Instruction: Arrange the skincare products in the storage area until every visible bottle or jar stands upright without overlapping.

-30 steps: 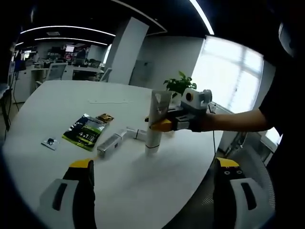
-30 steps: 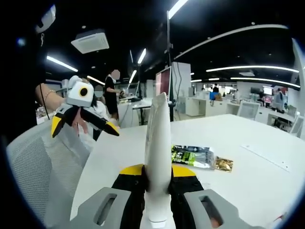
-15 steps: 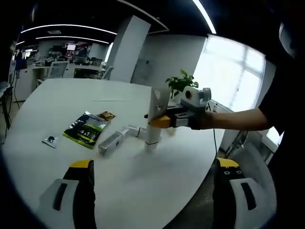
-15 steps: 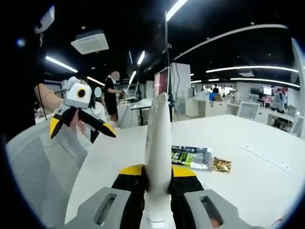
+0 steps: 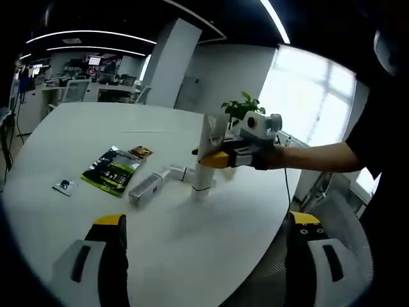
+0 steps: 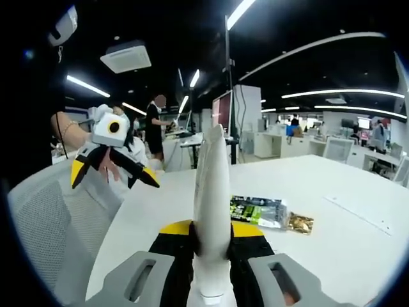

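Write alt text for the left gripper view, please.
The right gripper holds a white tube upright, cap down, on a white table. A second tube lies flat beside it, near a green packet. The left gripper is open.

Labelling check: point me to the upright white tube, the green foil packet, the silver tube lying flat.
upright white tube (image 5: 206, 167): left gripper view, mid body
green foil packet (image 5: 110, 171): left gripper view, centre
silver tube lying flat (image 5: 144, 188): left gripper view, mid body

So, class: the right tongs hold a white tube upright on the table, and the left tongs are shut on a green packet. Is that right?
Not quite. The right tongs do hold the white tube upright on the table, but the left tongs are open and hold nothing; the left gripper view shows the green packet lying flat on the table, apart from them.
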`<state>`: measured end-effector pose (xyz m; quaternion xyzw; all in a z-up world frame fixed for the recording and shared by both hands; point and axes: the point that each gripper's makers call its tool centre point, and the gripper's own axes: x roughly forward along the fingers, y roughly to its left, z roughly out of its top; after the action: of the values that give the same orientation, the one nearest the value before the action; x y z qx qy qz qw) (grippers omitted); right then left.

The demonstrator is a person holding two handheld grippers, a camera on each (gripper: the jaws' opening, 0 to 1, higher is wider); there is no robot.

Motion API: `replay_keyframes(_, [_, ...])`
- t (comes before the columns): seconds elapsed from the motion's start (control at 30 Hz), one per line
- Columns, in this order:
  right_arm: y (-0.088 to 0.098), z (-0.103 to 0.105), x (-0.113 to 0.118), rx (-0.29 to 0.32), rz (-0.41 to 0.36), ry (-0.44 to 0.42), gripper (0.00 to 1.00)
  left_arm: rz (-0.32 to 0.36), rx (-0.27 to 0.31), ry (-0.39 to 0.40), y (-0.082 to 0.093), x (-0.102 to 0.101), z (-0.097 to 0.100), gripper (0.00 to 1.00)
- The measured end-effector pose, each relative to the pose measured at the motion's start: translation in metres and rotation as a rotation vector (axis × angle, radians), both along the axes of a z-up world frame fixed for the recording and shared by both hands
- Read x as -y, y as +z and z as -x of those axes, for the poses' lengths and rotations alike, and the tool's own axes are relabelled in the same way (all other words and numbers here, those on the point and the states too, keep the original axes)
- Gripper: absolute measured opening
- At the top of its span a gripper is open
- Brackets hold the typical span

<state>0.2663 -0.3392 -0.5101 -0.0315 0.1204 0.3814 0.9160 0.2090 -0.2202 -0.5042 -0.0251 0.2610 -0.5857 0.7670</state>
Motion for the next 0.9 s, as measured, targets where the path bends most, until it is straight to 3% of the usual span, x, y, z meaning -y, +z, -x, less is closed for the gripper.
replay_keyframes(0.9, [-0.005,0.011,0.006,-0.025,0.027,0.027,0.11,-0.006,-0.003,-0.032,-0.003,0.003,0.003,0.96])
